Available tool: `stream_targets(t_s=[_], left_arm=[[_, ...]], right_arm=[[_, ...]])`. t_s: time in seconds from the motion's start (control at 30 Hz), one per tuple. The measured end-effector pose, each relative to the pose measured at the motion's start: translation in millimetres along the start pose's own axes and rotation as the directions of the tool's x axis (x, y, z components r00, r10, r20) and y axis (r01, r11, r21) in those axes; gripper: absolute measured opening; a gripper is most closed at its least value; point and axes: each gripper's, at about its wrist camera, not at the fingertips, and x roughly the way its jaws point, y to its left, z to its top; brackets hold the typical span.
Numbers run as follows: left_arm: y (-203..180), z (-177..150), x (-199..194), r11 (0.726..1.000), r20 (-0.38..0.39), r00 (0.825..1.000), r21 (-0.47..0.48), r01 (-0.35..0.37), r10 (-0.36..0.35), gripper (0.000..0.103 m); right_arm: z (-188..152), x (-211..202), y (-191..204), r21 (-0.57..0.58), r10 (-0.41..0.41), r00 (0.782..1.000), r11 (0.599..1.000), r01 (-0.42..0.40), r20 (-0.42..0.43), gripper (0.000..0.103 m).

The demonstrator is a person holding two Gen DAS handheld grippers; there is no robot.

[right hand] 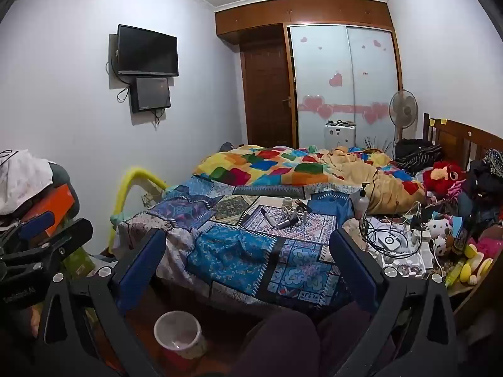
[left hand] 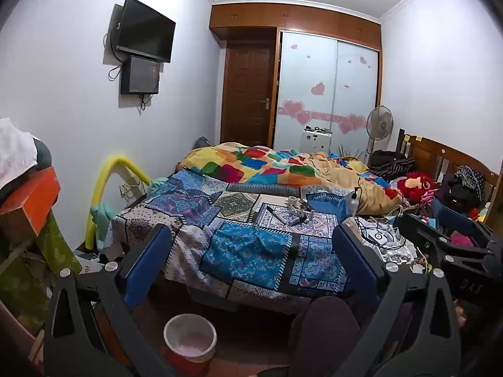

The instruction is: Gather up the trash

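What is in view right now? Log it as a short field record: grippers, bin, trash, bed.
left hand-held gripper: open, empty, raised before the bed
right hand-held gripper: open, empty, raised beside the left one
bin: red plastic bin with a pale liner, on the floor at the bed's foot
trash candidates: small tubes and bottles on the patchwork bedspread
bed's right side: tangled white cables, plush toys

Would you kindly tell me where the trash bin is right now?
The trash bin stands on the floor at the foot of the bed, low and left of centre in both wrist views, just inside the left finger of each open hand-held gripper.
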Motion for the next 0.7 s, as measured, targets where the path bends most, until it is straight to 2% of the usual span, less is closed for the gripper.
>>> stream_targets(t_s=[0.7], left_arm=[[-4.0, 4.1, 3.3, 1.0, -0.004, 1.0, 0.019, 0.0, 0.0, 0.103]], right_arm=[[0.8, -1.0, -2.6, 0.004, -0.001, 1.0, 1.0, 0.001, -0.009, 0.103]])
